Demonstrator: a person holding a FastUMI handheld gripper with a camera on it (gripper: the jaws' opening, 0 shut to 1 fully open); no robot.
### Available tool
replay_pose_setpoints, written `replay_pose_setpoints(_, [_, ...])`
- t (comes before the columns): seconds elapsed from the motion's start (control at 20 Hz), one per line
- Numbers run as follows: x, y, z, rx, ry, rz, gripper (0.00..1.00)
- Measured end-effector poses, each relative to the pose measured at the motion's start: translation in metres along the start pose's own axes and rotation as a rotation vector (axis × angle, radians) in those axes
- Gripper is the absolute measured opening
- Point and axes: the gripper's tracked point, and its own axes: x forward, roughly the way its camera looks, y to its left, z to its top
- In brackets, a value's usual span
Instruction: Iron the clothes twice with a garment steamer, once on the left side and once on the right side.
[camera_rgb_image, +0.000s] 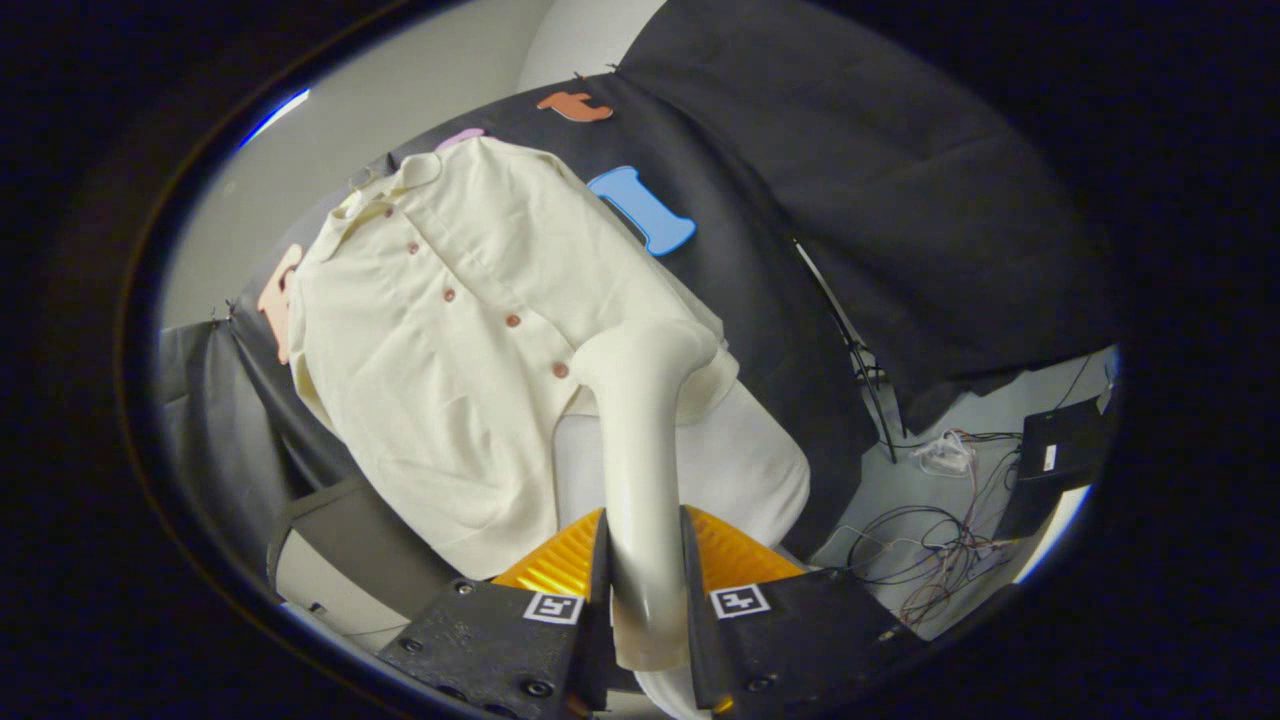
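A cream button-up shirt (440, 340) hangs on the booth wall, with a row of reddish buttons down its front. My gripper (645, 570) is shut on the handle of a cream garment steamer (640, 440). The handle runs up from between both fingers, and its head bends toward the shirt. That head rests at the lower part of the shirt, just right of the button row, near the hem. The face of the head is hidden against the cloth.
A white rounded body (750, 470) stands below the shirt behind the steamer. A black box (1060, 450) and loose wires (930, 550) lie on the pale floor to the right. A dark stand leg (850, 350) rises along the wall.
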Motion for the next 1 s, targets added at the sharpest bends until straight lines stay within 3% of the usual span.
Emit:
replay_pose_setpoints(0.5, [-0.083, 0.131, 0.014, -0.134, -0.041, 0.140, 0.32])
replay_pose_setpoints(0.65, [-0.115, 0.189, 0.011, -0.174, -0.053, 0.219, 0.32])
replay_pose_setpoints(1.0, [-0.193, 0.301, -0.027, -0.356, -0.061, 0.346, 0.32])
